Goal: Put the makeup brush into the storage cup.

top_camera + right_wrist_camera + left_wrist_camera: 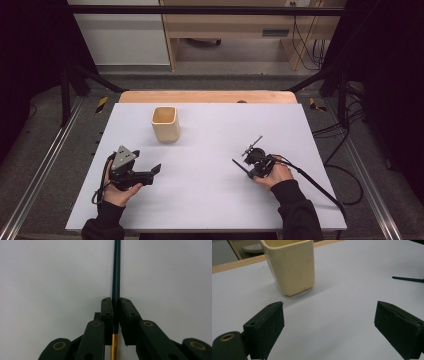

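Note:
A thin dark green stick (116,270) with a gold lower section runs straight up between the jaws of my right gripper (115,301), which is shut on it. From above, the right gripper (251,171) sits at the table's right, and the stick (239,166) points out toward the upper left, low over the surface. A cream, square-sided cup (165,124) stands upright at the back left. My left gripper (153,173) rests at the front left, open and holding nothing. In its own view the cup (290,267) stands just beyond the left gripper (329,307).
The white tabletop (210,200) has a wooden strip (207,96) along its far edge. The tip of the stick (407,279) shows at the right of the left gripper view. Black cables (345,175) trail off the table's right side. Metal rails (40,165) flank the table.

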Tool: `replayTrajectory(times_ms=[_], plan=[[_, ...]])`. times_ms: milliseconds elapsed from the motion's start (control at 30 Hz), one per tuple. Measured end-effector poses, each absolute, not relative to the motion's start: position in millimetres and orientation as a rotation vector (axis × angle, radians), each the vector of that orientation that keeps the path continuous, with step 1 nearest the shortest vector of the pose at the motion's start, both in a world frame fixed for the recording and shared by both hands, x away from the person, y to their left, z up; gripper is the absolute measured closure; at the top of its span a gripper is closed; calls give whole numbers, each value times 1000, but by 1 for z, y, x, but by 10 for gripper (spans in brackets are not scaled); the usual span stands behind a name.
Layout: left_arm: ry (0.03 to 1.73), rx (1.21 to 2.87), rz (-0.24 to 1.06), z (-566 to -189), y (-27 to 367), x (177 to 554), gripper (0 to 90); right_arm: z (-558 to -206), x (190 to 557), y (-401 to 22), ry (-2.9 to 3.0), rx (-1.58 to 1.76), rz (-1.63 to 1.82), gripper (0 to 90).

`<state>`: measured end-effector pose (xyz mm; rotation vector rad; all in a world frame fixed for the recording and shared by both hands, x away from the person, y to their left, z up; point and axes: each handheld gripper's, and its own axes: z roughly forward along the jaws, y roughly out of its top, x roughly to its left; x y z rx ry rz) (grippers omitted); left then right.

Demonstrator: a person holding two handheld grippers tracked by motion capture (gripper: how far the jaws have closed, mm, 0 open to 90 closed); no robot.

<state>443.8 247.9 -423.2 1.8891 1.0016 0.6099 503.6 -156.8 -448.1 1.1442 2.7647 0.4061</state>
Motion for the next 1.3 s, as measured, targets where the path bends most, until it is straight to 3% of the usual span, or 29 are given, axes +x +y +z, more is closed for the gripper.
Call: replayTrajectory(times_ms=[667, 1300], plan=[[993, 1902, 613, -424, 247, 444, 94, -447, 504, -157, 2765, 1154, 407, 834], [977, 1917, 602, -424, 243, 443, 96, -413, 491, -155, 2735, 1048, 688, 834]])
